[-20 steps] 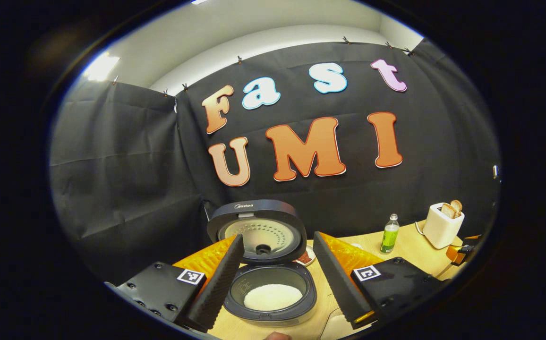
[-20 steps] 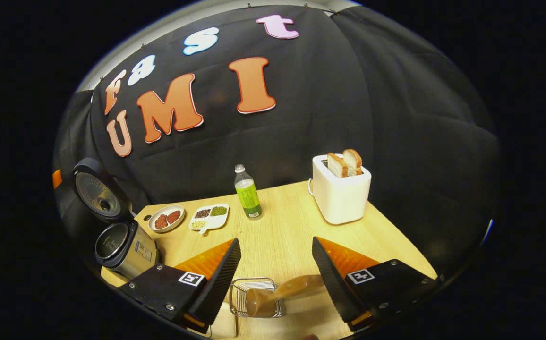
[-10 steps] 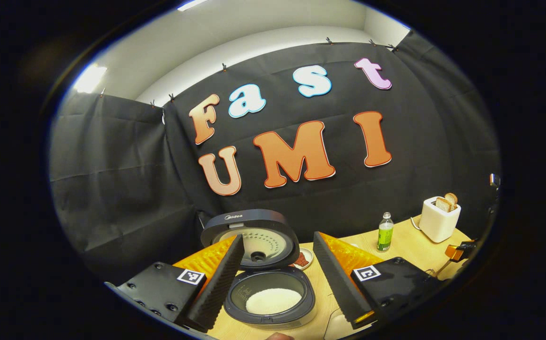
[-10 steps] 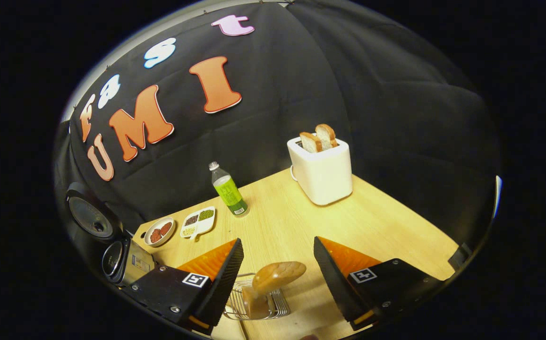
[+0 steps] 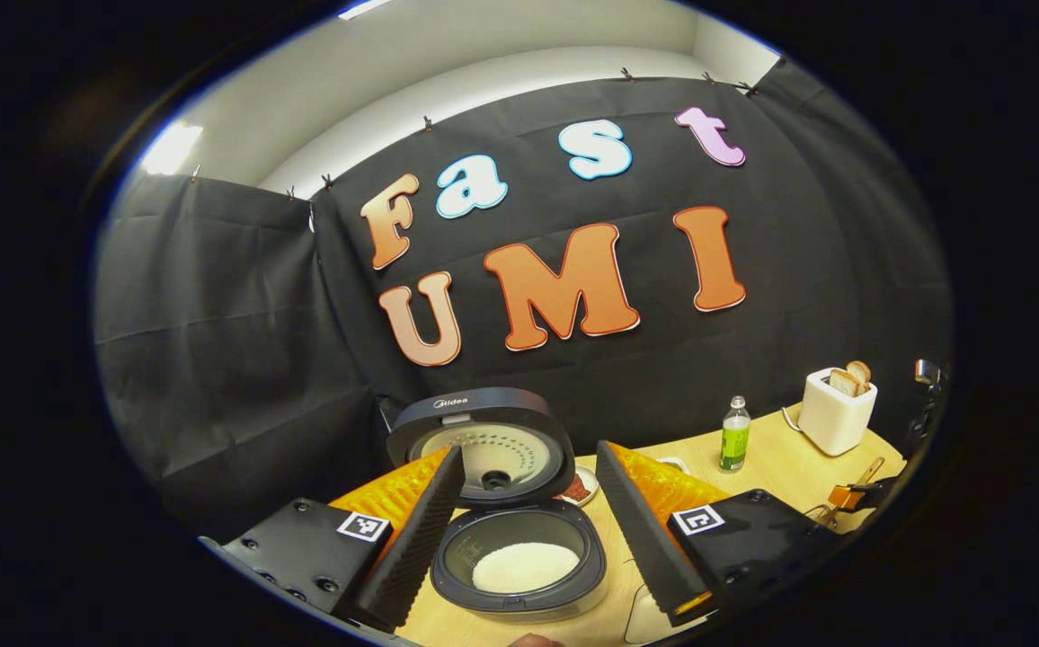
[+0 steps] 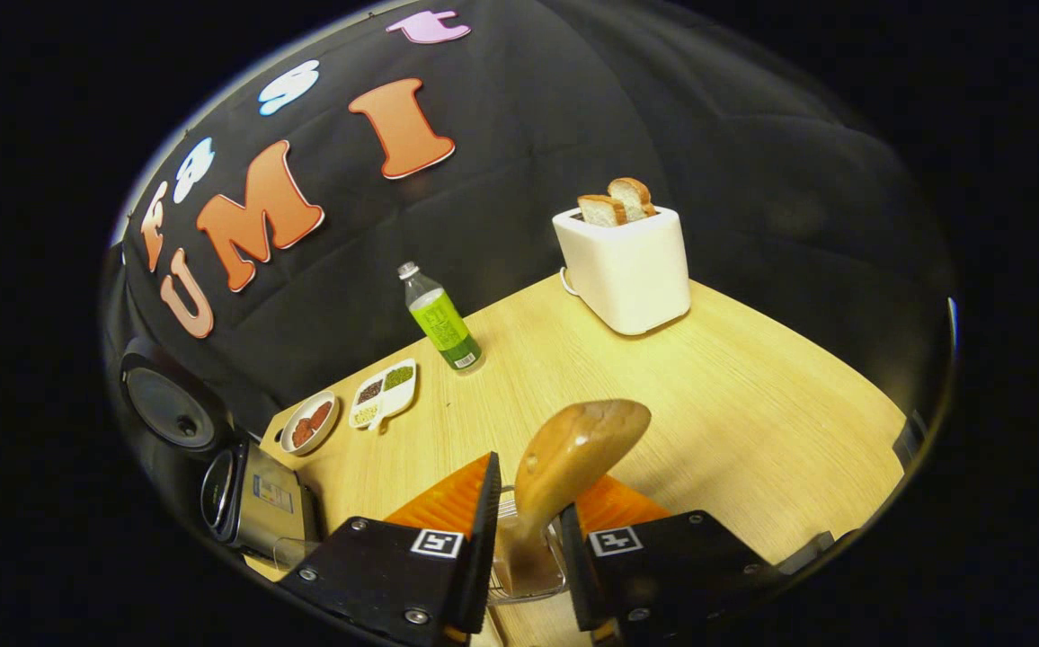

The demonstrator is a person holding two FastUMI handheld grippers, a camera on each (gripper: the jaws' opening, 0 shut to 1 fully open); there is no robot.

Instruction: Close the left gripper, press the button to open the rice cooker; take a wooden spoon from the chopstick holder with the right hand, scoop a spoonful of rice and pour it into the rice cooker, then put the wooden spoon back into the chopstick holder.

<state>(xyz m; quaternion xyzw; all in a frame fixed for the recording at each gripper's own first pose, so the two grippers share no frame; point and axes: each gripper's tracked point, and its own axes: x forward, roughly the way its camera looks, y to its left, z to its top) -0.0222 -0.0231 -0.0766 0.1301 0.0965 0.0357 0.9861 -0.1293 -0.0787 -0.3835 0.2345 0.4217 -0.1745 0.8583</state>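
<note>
The right claw (image 6: 527, 530) is clenched on the neck of the wooden spoon (image 6: 573, 454), which stands with its bowl up in the chopstick holder (image 6: 528, 580); lifting along that axis looks clear, while the released left claw (image 5: 528, 526) frames the open rice cooker (image 5: 519, 562).

Wooden surface (image 6: 753, 404). White toaster (image 6: 627, 270) at the far side, two bread slices (image 6: 617, 199) standing up from its slots. Green-labelled bottle (image 6: 439, 314) upright near the wall. Just beside it a divided dish (image 6: 385, 393) of grains, then a round dish (image 6: 308, 422) of reddish pieces.
</note>
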